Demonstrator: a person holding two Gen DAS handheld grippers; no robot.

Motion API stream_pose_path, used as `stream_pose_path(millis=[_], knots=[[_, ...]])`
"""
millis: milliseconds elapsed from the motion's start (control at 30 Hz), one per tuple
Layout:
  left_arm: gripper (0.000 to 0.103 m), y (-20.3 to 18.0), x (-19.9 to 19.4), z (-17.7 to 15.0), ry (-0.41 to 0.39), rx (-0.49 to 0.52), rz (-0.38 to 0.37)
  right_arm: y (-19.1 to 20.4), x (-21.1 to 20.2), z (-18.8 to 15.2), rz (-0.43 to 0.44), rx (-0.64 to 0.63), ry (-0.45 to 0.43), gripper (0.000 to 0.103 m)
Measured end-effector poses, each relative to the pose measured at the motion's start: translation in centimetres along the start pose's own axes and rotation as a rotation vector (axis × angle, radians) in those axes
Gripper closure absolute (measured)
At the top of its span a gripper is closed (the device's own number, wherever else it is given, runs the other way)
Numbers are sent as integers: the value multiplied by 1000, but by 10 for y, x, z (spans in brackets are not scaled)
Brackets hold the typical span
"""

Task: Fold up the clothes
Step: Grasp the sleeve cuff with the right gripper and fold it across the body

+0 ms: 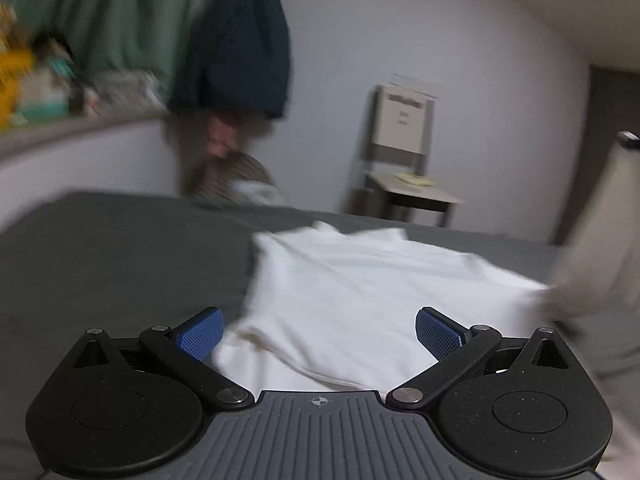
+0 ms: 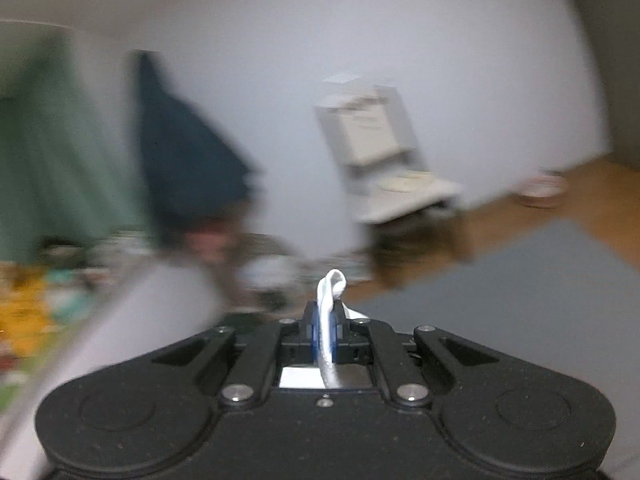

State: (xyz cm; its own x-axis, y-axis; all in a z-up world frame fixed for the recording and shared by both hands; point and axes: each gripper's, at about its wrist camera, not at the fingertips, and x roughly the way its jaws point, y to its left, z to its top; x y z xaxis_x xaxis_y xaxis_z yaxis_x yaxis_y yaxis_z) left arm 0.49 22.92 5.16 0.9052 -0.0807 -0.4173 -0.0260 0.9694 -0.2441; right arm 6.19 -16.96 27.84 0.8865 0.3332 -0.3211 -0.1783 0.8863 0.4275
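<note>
A white garment lies spread and rumpled on the grey bed cover in the left wrist view. My left gripper hovers just over its near edge, blue pads wide apart, nothing between them. In the right wrist view my right gripper is shut on a fold of the white cloth, which sticks up in a loop past the pads. That view is blurred with motion. At the right edge of the left wrist view a pale sleeve reaches the garment's far corner.
A chair with a cardboard box on it stands against the white wall beyond the bed. A dark blue garment and a green curtain hang at the back left. Cluttered items fill a ledge at left. Wooden floor shows at right.
</note>
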Motion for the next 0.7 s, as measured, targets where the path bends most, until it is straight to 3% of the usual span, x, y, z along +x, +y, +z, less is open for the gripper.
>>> stream_pose_path(millis=[133, 200, 267, 400, 500, 633, 700], knots=[[0, 36, 4, 7, 17, -249, -118, 92, 6, -59, 247, -22, 66, 97], [0, 60, 6, 10, 23, -388, -121, 121, 17, -104, 330, 5, 129, 97], [0, 78, 7, 14, 32, -460, -118, 141, 31, -152, 392, 47, 205, 97], [0, 85, 14, 17, 92, -396, -88, 163, 47, -239, 395, 20, 344, 97], [0, 83, 17, 18, 111, -379, -121, 182, 44, -278, 377, -26, 390, 97], [0, 81, 21, 22, 120, -404, -184, 206, 41, -303, 333, -153, 416, 97], [0, 78, 20, 23, 123, -381, -176, 216, 42, -311, 341, -156, 444, 97]])
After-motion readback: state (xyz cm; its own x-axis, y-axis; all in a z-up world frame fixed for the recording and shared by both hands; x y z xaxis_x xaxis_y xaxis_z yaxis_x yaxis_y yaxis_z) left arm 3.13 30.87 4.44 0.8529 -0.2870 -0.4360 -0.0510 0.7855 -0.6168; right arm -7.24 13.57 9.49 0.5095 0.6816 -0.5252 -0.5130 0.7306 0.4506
